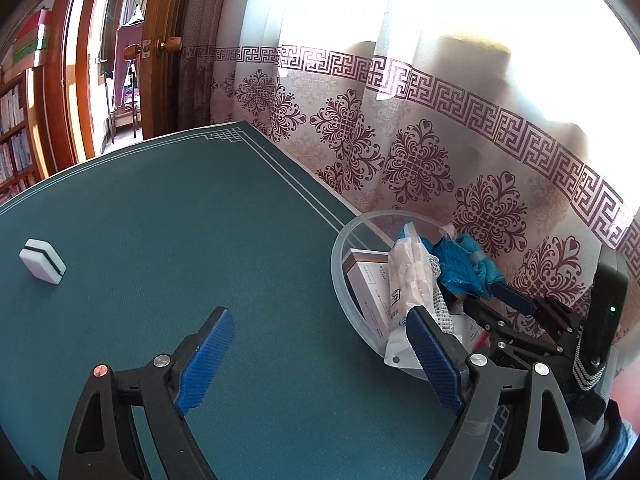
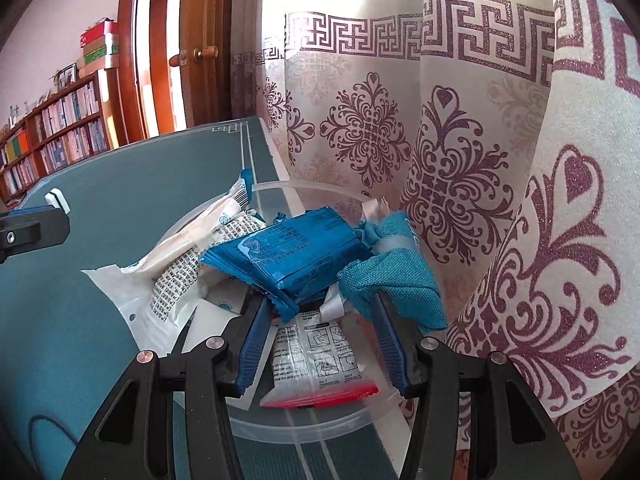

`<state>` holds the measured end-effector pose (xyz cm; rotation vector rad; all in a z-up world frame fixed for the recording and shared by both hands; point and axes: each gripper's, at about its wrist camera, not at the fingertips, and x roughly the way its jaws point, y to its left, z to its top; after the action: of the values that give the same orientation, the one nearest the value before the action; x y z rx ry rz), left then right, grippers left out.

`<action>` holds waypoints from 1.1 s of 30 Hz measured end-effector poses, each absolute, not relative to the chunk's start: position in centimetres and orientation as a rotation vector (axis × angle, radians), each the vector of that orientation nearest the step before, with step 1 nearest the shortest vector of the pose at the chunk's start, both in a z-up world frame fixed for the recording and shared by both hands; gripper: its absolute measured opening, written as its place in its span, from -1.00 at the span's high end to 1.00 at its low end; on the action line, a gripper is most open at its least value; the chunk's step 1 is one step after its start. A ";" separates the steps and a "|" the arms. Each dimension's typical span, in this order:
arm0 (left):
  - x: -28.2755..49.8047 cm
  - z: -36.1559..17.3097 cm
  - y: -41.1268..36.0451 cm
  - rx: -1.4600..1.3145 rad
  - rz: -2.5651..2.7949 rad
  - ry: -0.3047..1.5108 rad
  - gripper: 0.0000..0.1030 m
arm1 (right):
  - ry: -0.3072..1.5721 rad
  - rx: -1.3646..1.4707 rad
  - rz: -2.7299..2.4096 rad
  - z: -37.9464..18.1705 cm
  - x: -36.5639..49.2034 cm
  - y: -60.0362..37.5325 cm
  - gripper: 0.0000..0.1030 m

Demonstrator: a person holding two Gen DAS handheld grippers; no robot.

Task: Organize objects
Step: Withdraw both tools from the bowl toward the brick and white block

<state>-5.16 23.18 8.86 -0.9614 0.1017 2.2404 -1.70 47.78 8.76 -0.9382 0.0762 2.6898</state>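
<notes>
Clear plastic bowl, the landmark for all positions, stands on the green surface at the edge nearest the patterned curtain. Left wrist view: the bowl holds a white box, a long white packet, a blue wrapper and a teal cloth. The left gripper hangs over bare surface just left of the bowl, its jaws spread wide with nothing between them; its right finger overlaps the bowl's near rim. A white sponge block with a black stripe lies well apart from the bowl, far to its left. The right gripper reaches into the bowl from the right. Right wrist view: the bowl fills the centre, with the white packet draped over its left rim, the blue wrapper on top of the heap, the teal cloth against its right side and a clear sachet with a red edge on its floor. The right gripper stands half-parted inside the bowl, fingertips under the wrapper and cloth; whether it grips anything cannot be told. The sponge block sits beyond the bowl's left rim.
</notes>
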 end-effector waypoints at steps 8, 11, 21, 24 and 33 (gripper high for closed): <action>-5.8 8.3 20.5 -0.981 2.316 0.097 -0.76 | 0.035 -0.832 2.726 10.8 0.4 45.9 -0.03; -6.1 8.2 19.4 -0.994 2.332 0.082 -0.80 | 0.031 -0.780 2.749 11.8 1.1 45.1 -0.04; -6.7 7.8 15.9 -1.009 2.455 0.080 -0.84 | -0.012 -0.696 2.879 13.9 1.7 40.8 -0.14; -6.8 7.7 15.0 -1.014 2.498 0.091 -0.85 | -0.025 -0.711 2.909 13.9 1.4 39.4 -0.15; -7.1 7.2 12.1 -1.025 2.591 0.102 -0.89 | -0.043 -0.707 2.980 14.2 0.6 36.5 -0.19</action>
<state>-7.14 12.11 7.15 -1.0254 0.1023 2.5909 0.58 36.53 14.20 -0.7073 -0.0434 2.9803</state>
